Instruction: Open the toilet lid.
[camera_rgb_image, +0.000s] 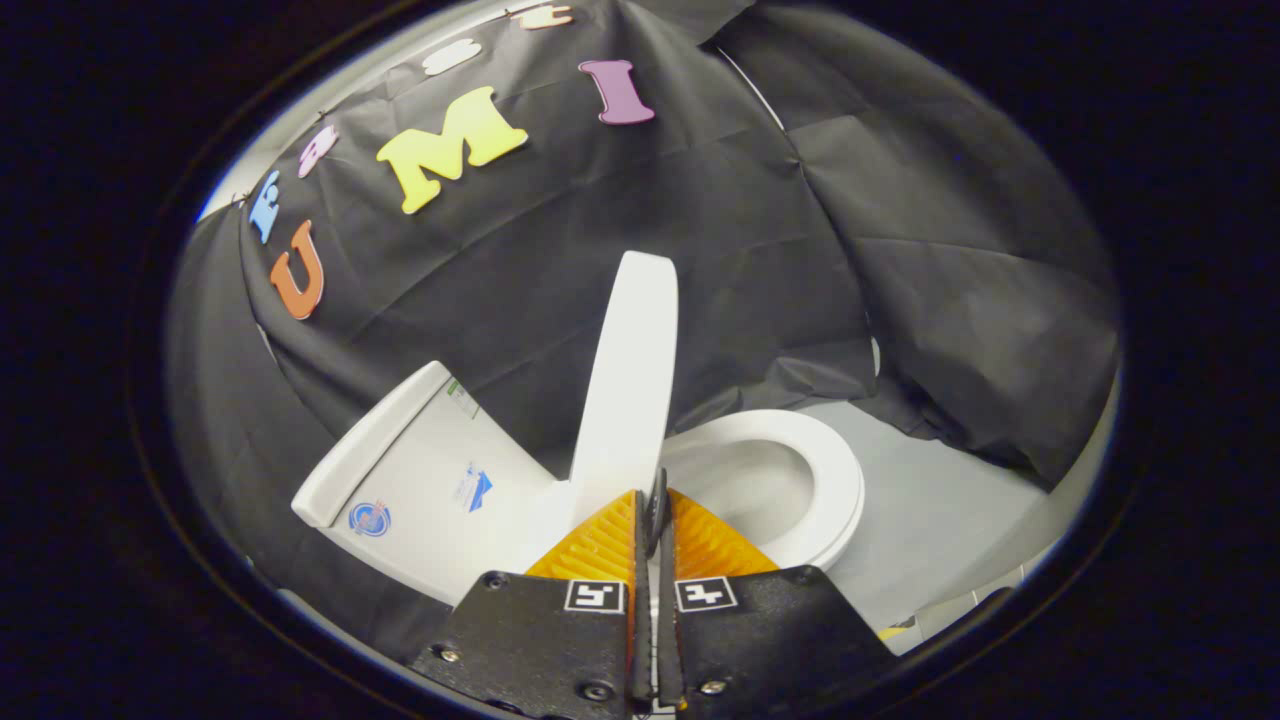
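Note:
The white toilet lid (632, 380) stands raised and nearly upright, seen almost edge-on just beyond my fingertips. It rises between the white tank (420, 480) on one side and the open seat ring and bowl (800, 480) on the other. My gripper (655, 505) is shut, its two fingers pressed flat together with nothing visible between them. The fingertips sit right at the foot of the lid, near its hinge end, and hide that part of it. Whether they touch the lid I cannot tell.
Black cloth walls (900, 250) close in behind and around the toilet. A strip of pale grey floor (940, 500) lies beside the bowl. Two stickers (370, 518) mark the tank's side.

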